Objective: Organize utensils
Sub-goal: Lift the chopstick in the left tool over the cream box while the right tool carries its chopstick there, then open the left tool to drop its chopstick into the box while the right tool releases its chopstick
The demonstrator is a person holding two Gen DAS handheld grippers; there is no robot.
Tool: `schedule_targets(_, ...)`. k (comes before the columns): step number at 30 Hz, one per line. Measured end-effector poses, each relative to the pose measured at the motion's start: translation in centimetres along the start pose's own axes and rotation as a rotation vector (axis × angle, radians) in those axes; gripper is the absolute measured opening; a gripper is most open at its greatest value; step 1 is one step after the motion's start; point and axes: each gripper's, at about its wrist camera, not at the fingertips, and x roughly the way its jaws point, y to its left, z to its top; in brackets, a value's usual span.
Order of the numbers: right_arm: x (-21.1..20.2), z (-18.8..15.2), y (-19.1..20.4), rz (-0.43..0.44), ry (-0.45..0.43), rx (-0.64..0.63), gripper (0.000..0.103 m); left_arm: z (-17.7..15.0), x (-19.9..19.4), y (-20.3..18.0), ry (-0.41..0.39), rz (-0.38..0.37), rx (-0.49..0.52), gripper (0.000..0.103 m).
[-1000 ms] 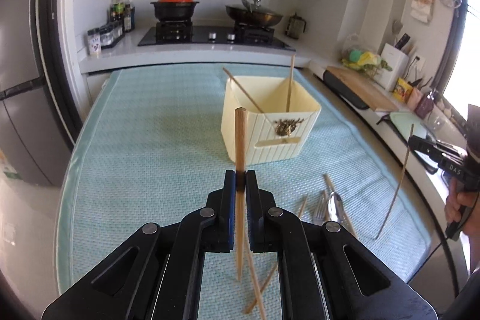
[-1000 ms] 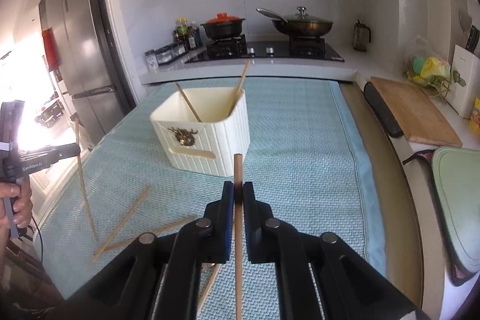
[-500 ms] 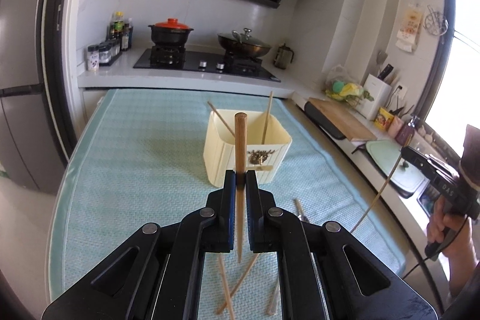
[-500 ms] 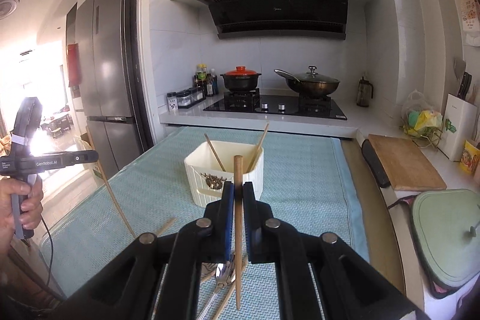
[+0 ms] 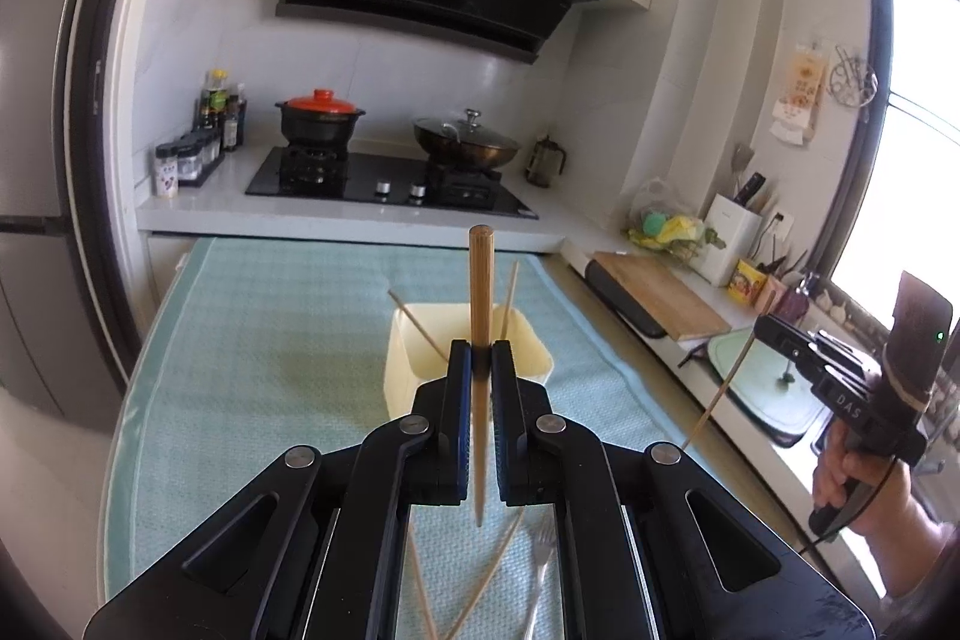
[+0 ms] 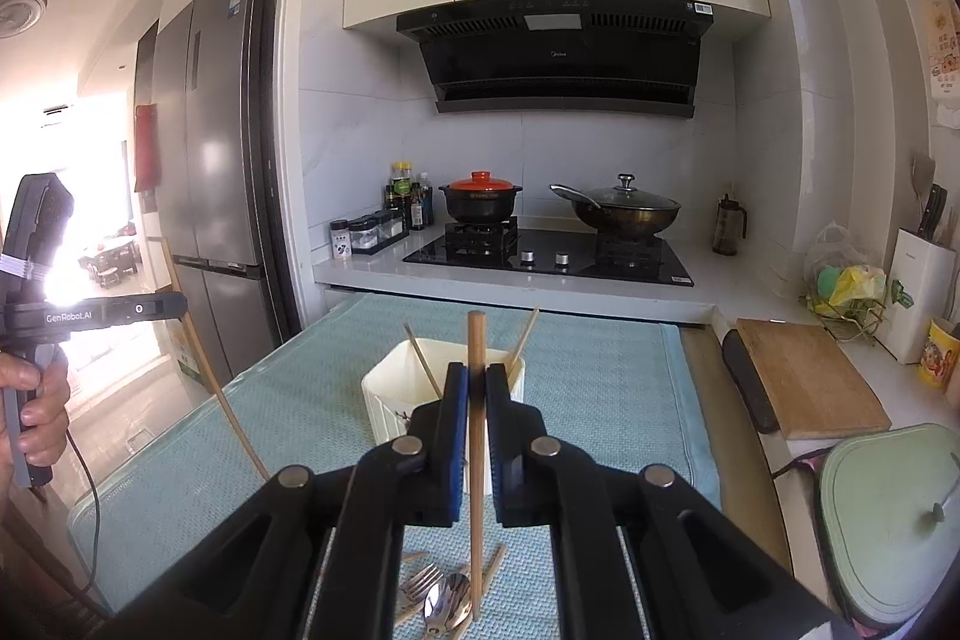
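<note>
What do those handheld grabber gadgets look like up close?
Both are black plastic. The left gripper and right gripper have blue-lined jaws and silver pivot bolts. One side reads "GenRobot.AI", another "DAS". Each has a pistol handle with a trailing black cable, held in a bare hand.

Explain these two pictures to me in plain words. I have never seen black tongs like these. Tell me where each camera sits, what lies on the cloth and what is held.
There is no robot. A person holds a black two-finger gripper in each hand, and each carries a wide-angle camera looking along its fingers. The left gripper is shut on a wooden chopstick; the right hand's tool shows at that picture's edge. The right gripper is shut on another chopstick. Ahead, on a pale green cloth, stands a cream holder with two chopsticks leaning in it. A fork, a spoon and loose chopsticks lie below the grippers.
</note>
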Motion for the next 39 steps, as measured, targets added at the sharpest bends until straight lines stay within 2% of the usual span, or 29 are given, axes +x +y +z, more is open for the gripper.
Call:
schedule_targets(5, 1.5, 3.1, 0.6, -0.001, -0.038, -0.036, 0.006, 3.5, 0.9, -0.3, -0.054, -0.002, 0.012, 0.004)
schedule_targets(11, 4.4, 7.5, 1.1, -0.001, -0.107, -0.051, 0.006, 7.4, 3.7, -0.6, -0.100, 0.015, 0.016, 0.004)
schedule_targets(16, 7.6, 10.1, 1.7, 0.019, -0.160, -0.066, 0.006, 8.5, 7.4, -0.4, -0.092, 0.038, 0.011, 0.004)
schedule_targets(19, 10.5, 10.5, 1.9, 0.037, -0.153, -0.071, 0.006, 8.2, 9.9, 0.1, -0.068, 0.053, -0.001, 0.004)
schedule_targets(25, 16.6, 8.0, 1.5, 0.094, -0.066, -0.033, 0.006, 6.4, 15.6, 1.0, 0.045, 0.072, -0.008, 0.004)
schedule_targets(31, 22.1, 4.3, 0.6, 0.129, 0.105, 0.009, 0.006, 3.6, 20.5, 2.1, 0.173, 0.076, -0.021, 0.004)
schedule_targets(35, 25.2, 2.3, -0.6, 0.143, 0.215, 0.065, 0.007, 2.2, 22.6, 2.3, 0.231, 0.090, -0.011, 0.005)
schedule_targets(37, 26.2, 1.7, -1.1, 0.139, 0.255, 0.094, 0.007, 1.8, 23.2, 2.3, 0.245, 0.122, -0.004, 0.005)
schedule_targets(39, 26.7, 1.4, -1.5, 0.117, 0.266, 0.106, 0.010, 1.6, 23.6, 2.5, 0.256, 0.136, -0.008, 0.017)
